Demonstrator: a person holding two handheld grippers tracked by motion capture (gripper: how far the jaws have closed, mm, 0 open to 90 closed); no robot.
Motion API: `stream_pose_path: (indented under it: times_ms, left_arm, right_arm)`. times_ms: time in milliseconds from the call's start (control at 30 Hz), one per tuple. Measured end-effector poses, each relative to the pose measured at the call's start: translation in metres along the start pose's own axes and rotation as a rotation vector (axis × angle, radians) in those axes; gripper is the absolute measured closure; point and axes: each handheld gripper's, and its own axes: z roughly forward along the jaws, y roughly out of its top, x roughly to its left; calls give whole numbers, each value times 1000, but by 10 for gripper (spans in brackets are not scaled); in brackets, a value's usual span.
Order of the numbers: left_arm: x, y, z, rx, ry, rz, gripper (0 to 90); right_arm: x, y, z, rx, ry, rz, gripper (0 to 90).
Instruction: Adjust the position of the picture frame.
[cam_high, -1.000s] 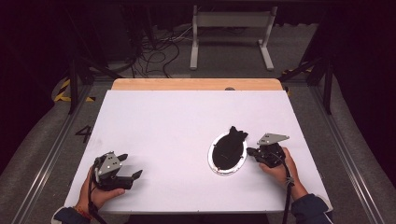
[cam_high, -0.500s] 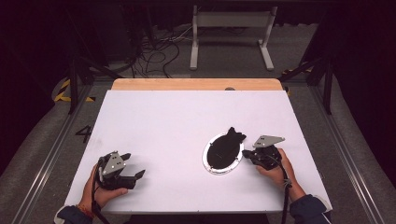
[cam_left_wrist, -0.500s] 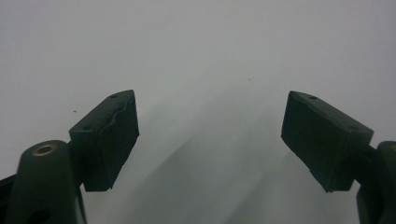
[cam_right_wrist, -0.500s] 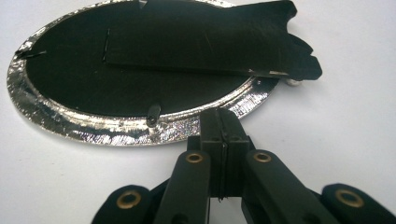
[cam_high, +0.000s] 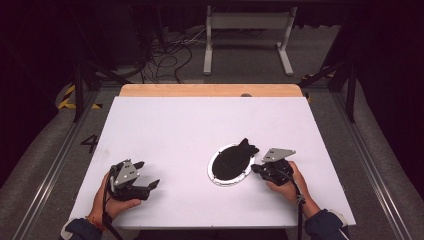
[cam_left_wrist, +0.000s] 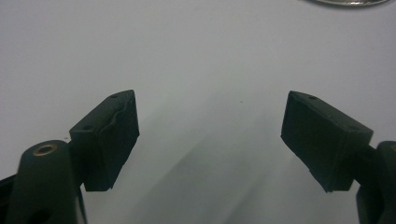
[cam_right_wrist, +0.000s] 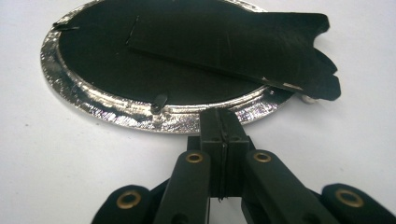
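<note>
At frame (cam_right_wrist: 159, 122) rim, right gripper (cam_right_wrist: 224, 122) (jaws closed)

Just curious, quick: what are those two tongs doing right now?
Left tongs: open, holding nothing.
Right tongs: shut, tips at the rim of the frame; whether they pinch it cannot be told.

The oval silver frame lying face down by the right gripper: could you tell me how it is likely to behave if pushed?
The oval frame lies flat on the table, so it would probably slide, not roll or tip. Its thin rim looks light. The black stand hinged on its back may swing if caught.
</note>
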Motion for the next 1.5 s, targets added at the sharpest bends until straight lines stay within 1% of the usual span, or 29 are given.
stream_pose_path:
  times_ms: [67,167,200,233,300,333,367,400,433,467,533,600,667,733,767,833,900,933,1033,1100,1133,1167,1233,1267,1300,1333,1367,1433,1500]
  left_arm:
    - [-2,3,4,3,-17,-10,195]
    - [-5,9,12,9,-48,-5,195]
    - [-5,9,12,9,-48,-5,195]
    - [-10,13,18,17,-66,5,195]
    - [-13,15,21,21,-75,11,195]
    - [-15,18,24,24,-87,16,195]
    - [-21,22,30,33,-100,32,195]
    - [-21,22,30,33,-100,32,195]
    - [-24,25,34,36,-107,45,195]
    - [-27,27,36,38,-112,53,195]
    - [-32,31,41,37,-132,61,195]
    - [-37,36,46,41,-149,72,193]
    - [-42,41,52,35,-174,75,187]
    - [-48,46,58,31,-199,78,185]
    - [-51,49,61,31,-210,79,186]
    - [-57,54,67,31,-230,84,185]
    - [-64,59,73,34,-250,94,183]
    - [-67,62,76,40,-256,92,184]
    - [-75,68,85,40,-283,78,187]
    - [-80,72,89,37,-294,82,188]
    - [-80,72,89,37,-294,82,188]
    - [-83,74,91,40,-289,82,188]
    - [-86,76,95,52,-264,88,188]
    - [-89,78,98,57,-259,77,188]
    - [-89,78,98,57,-259,77,188]
    - [-92,79,101,65,-236,80,187]
    - [-92,79,101,65,-236,80,187]
    - [-93,81,103,77,-217,76,187]
    - [-92,81,104,79,-211,70,187]
  right_arm:
    - [3,2,2,1,4,-7,900]
    - [8,5,4,9,-5,-29,900]
    - [8,5,4,9,-5,-29,900]
    - [8,5,4,7,2,-26,900]
    - [8,5,4,5,3,-23,900]
    - [8,6,4,12,1,-32,900]
    - [8,7,4,20,8,-40,900]
    - [8,7,4,20,8,-40,900]
    - [7,9,2,16,2,-49,900]
    - [4,12,-1,3,-9,-50,900]
    - [-4,15,-6,-18,-52,-39,900]
    - [-17,17,-7,-42,-93,-2,900]
    - [-27,17,-5,-45,-124,21,900]
    - [-33,17,0,-44,-151,24,900]
    - [-37,17,3,-41,-161,36,900]
    - [-42,20,8,-45,-178,63,900]
    - [-46,23,11,-51,-191,73,900]
    - [-48,25,14,-54,-198,70,900]
    - [-51,25,24,-21,-207,73,900]
    - [-53,25,28,-23,-204,77,900]
    - [-53,25,28,-23,-204,77,900]
    - [-53,25,30,-18,-205,67,900]
    - [-52,26,32,-12,-211,50,900]
    - [-52,27,32,-8,-214,40,900]
    - [-52,27,32,-8,-214,40,900]
    - [-51,27,32,-2,-215,28,900]
    - [-51,27,32,-2,-215,28,900]
    - [-51,27,32,-1,-202,25,900]
    - [-51,27,31,1,-184,13,900]
